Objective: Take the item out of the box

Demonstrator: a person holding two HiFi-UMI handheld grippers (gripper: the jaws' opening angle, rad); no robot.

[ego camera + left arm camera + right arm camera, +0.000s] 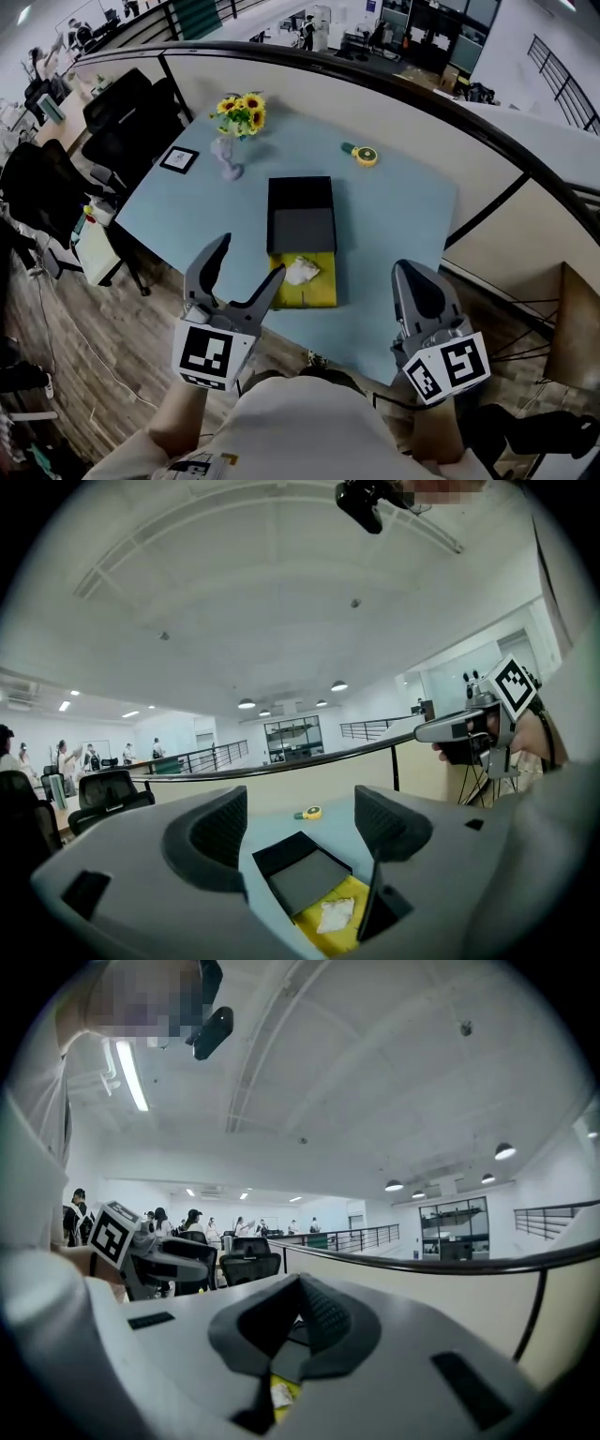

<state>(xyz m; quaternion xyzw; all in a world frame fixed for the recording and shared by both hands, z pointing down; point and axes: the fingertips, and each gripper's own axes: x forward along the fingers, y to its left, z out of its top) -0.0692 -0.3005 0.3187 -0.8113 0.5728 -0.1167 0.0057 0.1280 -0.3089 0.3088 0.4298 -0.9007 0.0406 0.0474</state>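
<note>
An open box lies on the light blue table (403, 216). Its black lid (300, 216) is folded back, and the yellow base (319, 291) holds a white crumpled item (300, 271). My left gripper (250, 258) hovers open just left of the yellow base, above the table's near edge, with nothing between its fingers. In the left gripper view the lid (305, 874), the base (342, 939) and the item (336, 914) show between the spread jaws of that gripper (305, 827). My right gripper (414, 274) hangs to the right of the box, jaws shut and empty (298, 1316).
A vase of sunflowers (241, 114), a small framed picture (178, 159) and a yellow tape measure (364, 155) stand at the table's far side. Black office chairs (122, 112) are at the left. A low partition wall (394, 103) runs behind the table.
</note>
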